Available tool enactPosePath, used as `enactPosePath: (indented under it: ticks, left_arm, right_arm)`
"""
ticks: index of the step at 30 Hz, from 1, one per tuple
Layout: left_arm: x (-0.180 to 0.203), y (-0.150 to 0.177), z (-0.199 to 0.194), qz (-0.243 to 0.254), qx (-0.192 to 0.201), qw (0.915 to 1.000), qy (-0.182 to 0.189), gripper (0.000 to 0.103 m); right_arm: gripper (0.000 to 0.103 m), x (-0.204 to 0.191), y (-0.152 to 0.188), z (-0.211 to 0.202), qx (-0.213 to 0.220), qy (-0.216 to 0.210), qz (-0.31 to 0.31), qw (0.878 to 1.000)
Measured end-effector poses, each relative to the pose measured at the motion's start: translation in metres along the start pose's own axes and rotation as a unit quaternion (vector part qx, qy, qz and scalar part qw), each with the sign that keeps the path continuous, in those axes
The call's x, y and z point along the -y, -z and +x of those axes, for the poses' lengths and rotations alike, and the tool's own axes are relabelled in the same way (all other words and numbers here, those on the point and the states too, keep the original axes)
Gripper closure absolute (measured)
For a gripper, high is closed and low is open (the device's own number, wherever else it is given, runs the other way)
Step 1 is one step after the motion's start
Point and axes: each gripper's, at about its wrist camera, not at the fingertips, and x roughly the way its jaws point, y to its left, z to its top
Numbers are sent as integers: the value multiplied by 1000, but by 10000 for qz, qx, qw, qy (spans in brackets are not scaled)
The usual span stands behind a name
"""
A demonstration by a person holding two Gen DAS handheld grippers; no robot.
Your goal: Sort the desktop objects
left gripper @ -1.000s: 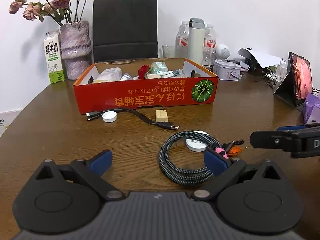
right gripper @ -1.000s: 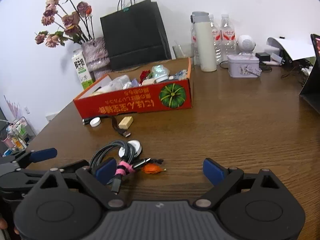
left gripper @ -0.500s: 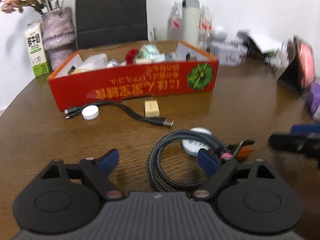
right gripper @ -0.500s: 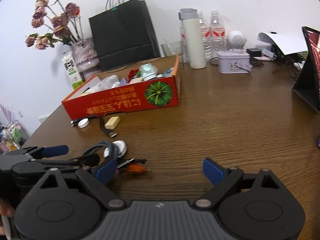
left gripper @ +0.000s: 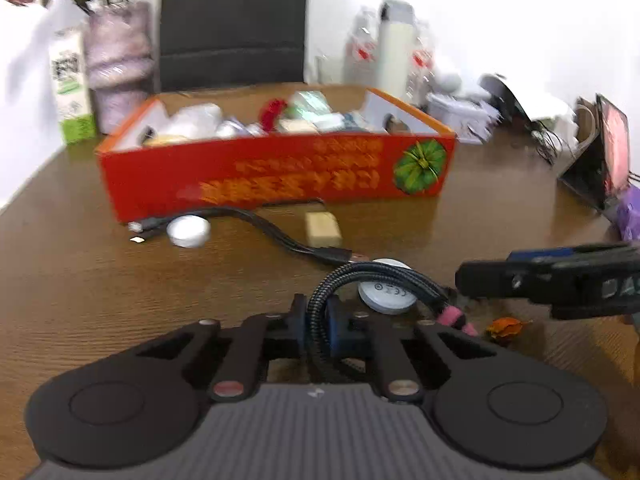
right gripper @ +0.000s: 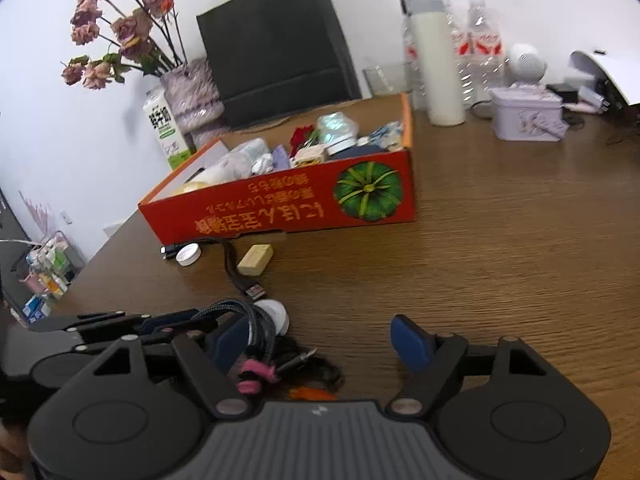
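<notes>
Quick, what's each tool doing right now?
Left tool: closing on the braided cable.
Right tool: open, closing, holding nothing.

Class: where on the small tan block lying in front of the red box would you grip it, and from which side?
Grip the tan block across its two long sides, coming from above. It lies flat, and the black USB cable runs close along one side.

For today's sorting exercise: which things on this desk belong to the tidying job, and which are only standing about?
Job: braided cable clamped in left gripper; red box; black USB lead; white cap; eraser.
Bystanders: vase, black bag, flask, tin.
</notes>
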Motion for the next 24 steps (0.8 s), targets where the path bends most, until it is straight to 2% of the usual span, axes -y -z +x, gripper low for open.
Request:
enactPosePath:
  ticks: [2, 4, 8, 10, 11, 12, 13, 14, 15, 17, 20, 22, 24]
  left_arm:
    - [-6, 1, -20, 40, 258, 9996, -141, 93]
    - [-14, 3, -39, 9, 425, 9990, -133, 92]
    - [-34, 9, -38, -329, 175, 9993, 65, 93]
    - [-39, 13, -35, -499, 92, 9987, 10, 94]
    - [-40, 15, -38, -547, 149, 9984, -61, 93]
    - [-41, 16, -41, -533, 193, 9984, -59, 93]
    - [-40, 17, -44, -523, 216, 9984, -83, 93]
    - [-39, 17, -47, -495, 251, 9984, -111, 93]
    - [-37, 16, -51, -435, 296, 9986, -69, 93]
    - [-36, 16, -59, -404, 358, 9985, -52, 93]
    - [-37, 16, -69, -402, 386, 9984, 118, 93]
    - [-38, 24, -70, -351, 261, 9990, 109, 93]
    - [-45, 35, -67, -351, 46, 9994, -27, 93]
  right_arm:
    - [27, -4, 0, 4, -39, -10, -79, 10000]
    - [28, -8, 0, 4, -8, -14, -113, 9999]
    - [28, -31, -4, -1, 189, -315, -397, 9985]
    - [29, -56, -1, 9, 10, -540, -894, 9945]
    - [31, -70, 2, 18, -76, -495, -1179, 9918]
    - [47, -83, 5, 30, -130, -267, -1497, 9883]
    - [44, -93, 7, 43, -138, 116, -1741, 9846]
    - [45, -98, 8, 53, -143, 294, -1801, 9831]
    - [51, -102, 7, 60, -220, 381, -1793, 9828]
    - [55, -112, 9, 61, -178, 329, -1957, 9800]
    - [50, -115, 12, 56, -64, 559, -1982, 9785]
    - [47, -116, 14, 54, -182, 667, -1979, 9778]
    - [43, -116, 18, 44, -386, 455, -1928, 9794]
